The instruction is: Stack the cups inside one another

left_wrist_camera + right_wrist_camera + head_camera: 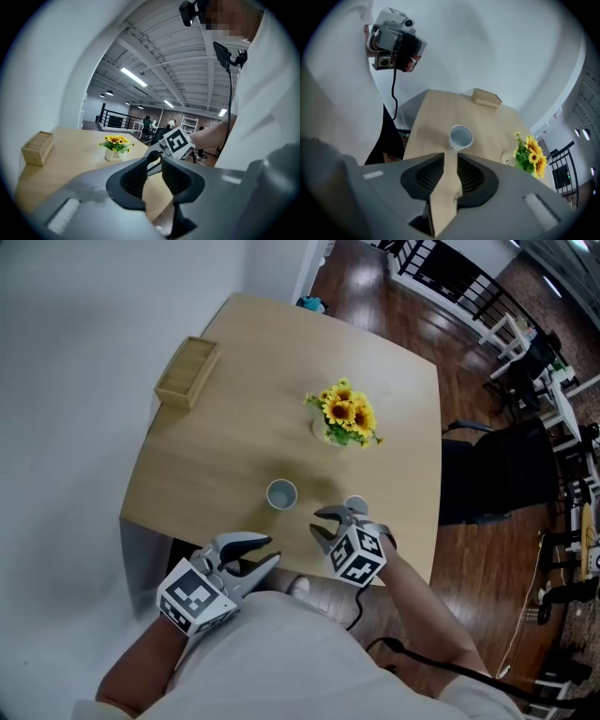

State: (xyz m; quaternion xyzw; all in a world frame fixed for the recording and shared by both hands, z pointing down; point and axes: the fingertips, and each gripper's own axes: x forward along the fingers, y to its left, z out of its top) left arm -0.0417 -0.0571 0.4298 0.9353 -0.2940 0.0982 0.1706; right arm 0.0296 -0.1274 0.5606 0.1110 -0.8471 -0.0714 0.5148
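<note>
While cups stand unstacked on table (234,437), cup one (281,494): upright, near front edge.
cup two (355,504): apart from it, partly hidden behind right gripper (317,523).
right gripper: jaws spread, empty, aimed at cup one.
left gripper (272,550): jaws apart, empty, by front edge.

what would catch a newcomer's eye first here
The pot of yellow sunflowers at the middle of the wooden table stands out first. Closer in, a white cup stands upright, and the left hand-held gripper and right hand-held gripper hover open at the near edge.
</note>
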